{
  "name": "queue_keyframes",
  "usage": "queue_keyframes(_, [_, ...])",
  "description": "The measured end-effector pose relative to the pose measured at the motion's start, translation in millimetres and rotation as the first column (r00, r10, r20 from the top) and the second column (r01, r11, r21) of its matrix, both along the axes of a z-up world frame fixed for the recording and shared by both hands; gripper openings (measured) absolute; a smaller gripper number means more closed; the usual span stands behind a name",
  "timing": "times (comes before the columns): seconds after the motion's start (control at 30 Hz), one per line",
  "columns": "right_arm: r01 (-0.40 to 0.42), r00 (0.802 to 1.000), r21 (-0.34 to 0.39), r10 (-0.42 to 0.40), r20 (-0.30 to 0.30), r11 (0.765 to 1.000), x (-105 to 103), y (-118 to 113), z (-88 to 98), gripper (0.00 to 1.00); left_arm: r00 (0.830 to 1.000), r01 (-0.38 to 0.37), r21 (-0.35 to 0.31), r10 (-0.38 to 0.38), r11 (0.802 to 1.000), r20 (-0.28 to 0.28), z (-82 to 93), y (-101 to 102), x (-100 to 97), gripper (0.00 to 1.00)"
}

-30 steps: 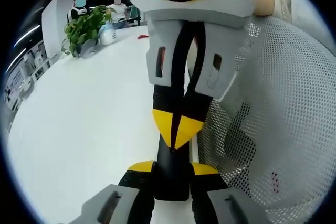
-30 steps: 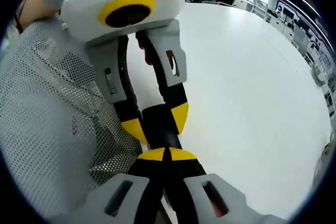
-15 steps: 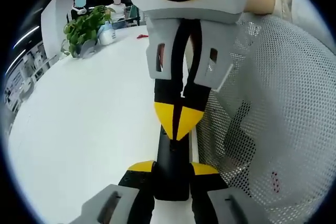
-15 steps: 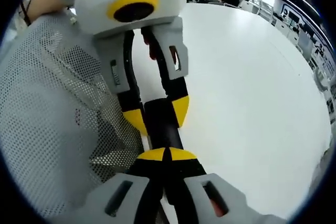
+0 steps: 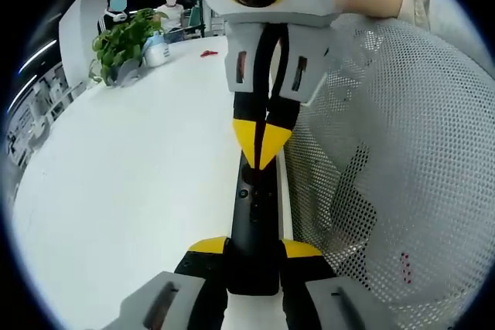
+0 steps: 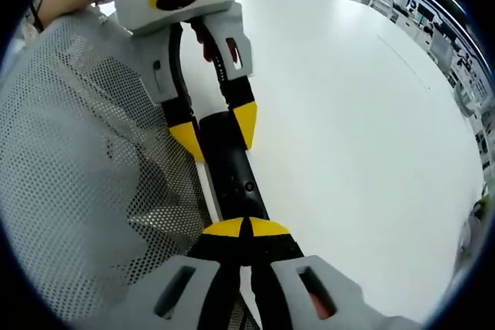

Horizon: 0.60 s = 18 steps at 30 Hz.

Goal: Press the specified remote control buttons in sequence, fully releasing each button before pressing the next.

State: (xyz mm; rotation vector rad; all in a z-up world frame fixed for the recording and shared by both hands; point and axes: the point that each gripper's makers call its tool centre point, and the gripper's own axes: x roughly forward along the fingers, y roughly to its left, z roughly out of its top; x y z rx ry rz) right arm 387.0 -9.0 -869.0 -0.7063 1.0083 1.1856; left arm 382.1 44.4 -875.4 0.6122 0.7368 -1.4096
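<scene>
In my left gripper view, my left gripper [image 5: 252, 251] clamps the near end of the black remote control [image 5: 254, 222], which lies along the right edge of the white table [image 5: 116, 191]. My right gripper [image 5: 263, 144] comes in from above, its yellow tips pressed together, touching the remote's far end. The buttons carry no writing I can read. A white mesh chair back [image 5: 394, 152] stands just beside the table edge; a potted plant [image 5: 124, 40] sits at the far edge

In my right gripper view, my right gripper [image 6: 246, 229] is closed, tips meeting over the remote control [image 6: 232, 168], while my left gripper [image 6: 213, 125] grips its far end
</scene>
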Motion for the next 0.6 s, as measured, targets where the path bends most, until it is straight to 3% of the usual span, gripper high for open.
queue_keyframes(0.6, [0.011,1.0,-0.029,-0.01,0.019,1.0,0.1,-12.9,0.5,0.0,1.0,-0.004,-0.004,0.004,1.0,-0.001,0.3,0.0,0.0,0.25])
